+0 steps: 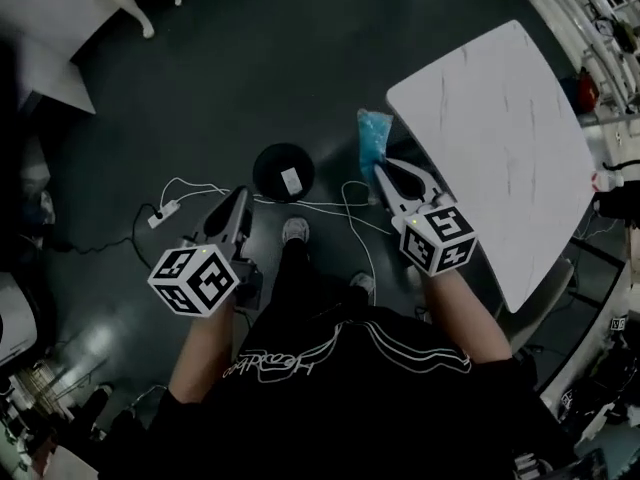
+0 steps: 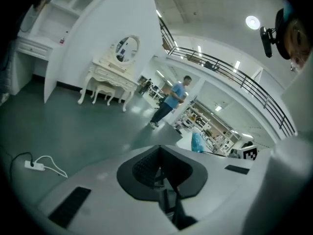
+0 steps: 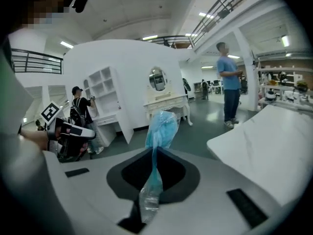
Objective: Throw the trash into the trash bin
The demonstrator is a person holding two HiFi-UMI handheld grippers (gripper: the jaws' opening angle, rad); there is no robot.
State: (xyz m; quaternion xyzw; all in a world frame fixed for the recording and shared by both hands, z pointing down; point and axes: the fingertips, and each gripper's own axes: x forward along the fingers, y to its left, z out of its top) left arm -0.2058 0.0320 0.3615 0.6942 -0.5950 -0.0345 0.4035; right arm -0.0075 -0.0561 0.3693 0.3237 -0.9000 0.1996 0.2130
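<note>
A black round trash bin [image 1: 283, 171] stands on the dark floor ahead of my feet, with a white scrap lying inside it. My right gripper [image 1: 383, 172] is shut on a crumpled blue plastic bag [image 1: 374, 138], held in the air to the right of the bin, beside the table's corner. In the right gripper view the blue bag [image 3: 159, 129] sticks out past the pinched jaws of the right gripper [image 3: 153, 153]. My left gripper [image 1: 241, 196] hangs to the left of the bin and a little nearer to me. Seen in its own view, the left gripper [image 2: 159, 156] is shut with nothing in it.
A white marble-topped table [image 1: 500, 138] fills the right side. White cables and a power strip [image 1: 165, 212] run across the floor near the bin. A white dressing table [image 2: 110, 77] and a standing person [image 2: 171, 101] are farther off. My shoes [image 1: 295, 231] are just behind the bin.
</note>
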